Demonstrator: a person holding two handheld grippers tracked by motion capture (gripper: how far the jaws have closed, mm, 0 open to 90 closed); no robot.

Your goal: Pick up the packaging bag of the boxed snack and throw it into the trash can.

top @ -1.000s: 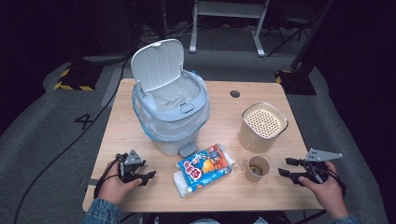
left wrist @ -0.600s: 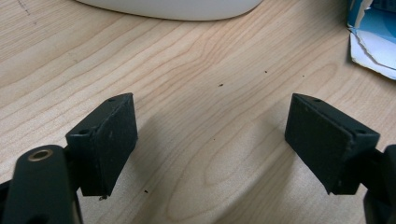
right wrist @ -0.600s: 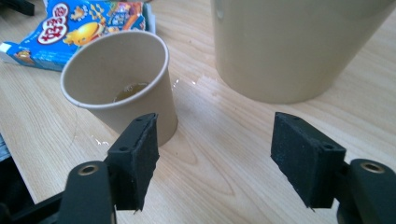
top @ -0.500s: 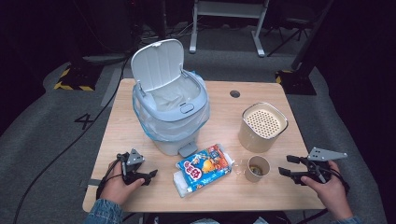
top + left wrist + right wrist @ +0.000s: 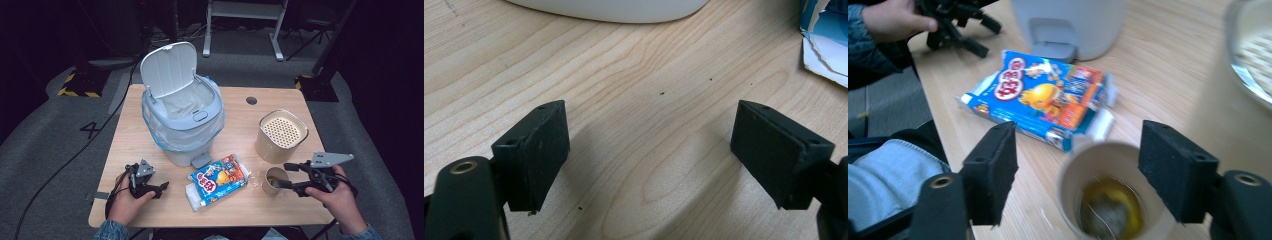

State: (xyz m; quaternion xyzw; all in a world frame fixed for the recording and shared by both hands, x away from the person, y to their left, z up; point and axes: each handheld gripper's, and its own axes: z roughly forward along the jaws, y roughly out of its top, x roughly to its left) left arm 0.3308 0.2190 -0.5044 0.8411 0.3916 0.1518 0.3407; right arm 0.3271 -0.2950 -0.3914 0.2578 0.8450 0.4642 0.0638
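Right gripper [image 5: 1078,170] spread around paper cup [image 5: 1110,192], seemingly untouched.

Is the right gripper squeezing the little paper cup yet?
Apart. In the right gripper view, the right gripper has its black jaws spread wide either side of the small tan paper cup, with bare table showing between each jaw and the rim.

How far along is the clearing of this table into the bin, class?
Done: the bin stands lid-up with its liner in. In hand: the right gripper is open around the paper cup, jaws not yet shut. Left: the cup and blue snack box lie on the table; the left gripper is open over bare wood.
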